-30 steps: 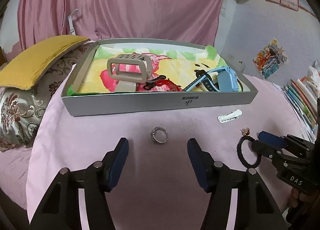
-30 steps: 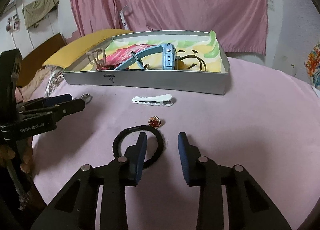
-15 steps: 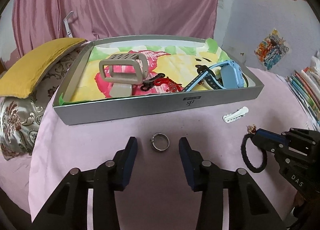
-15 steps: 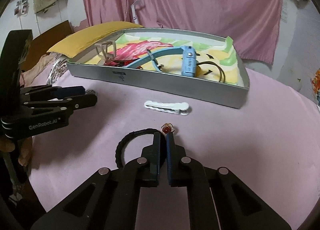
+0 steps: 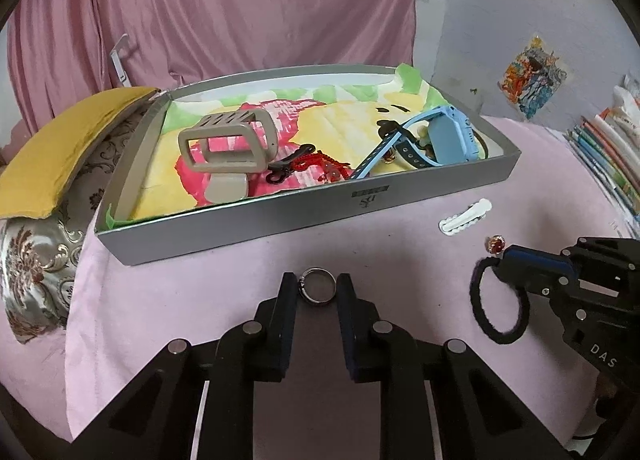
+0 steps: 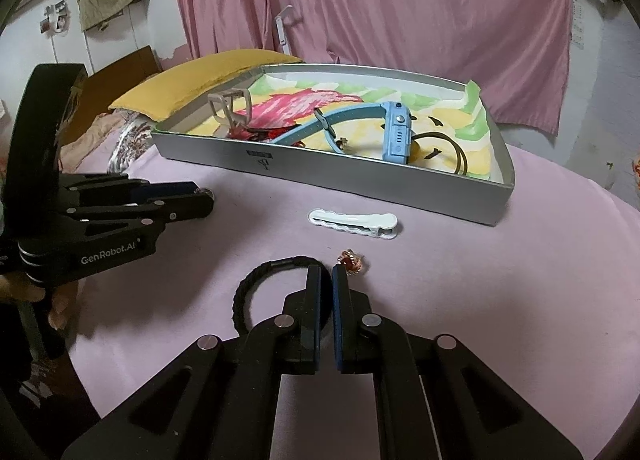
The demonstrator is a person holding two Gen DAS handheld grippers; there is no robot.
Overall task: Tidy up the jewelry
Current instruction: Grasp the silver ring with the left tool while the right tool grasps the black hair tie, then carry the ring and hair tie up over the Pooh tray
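My left tool (image 5: 318, 287) is closing around the silver ring (image 5: 317, 291) on the pink bench (image 5: 200, 300); its pads touch it. My right tool (image 6: 326, 275) is clamped on the black hair tie (image 6: 256, 280).

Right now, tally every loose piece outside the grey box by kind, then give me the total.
Silver ring: 1
Black hair tie: 1
White hair clip: 1
Red-stone gold piece: 1
Total: 4
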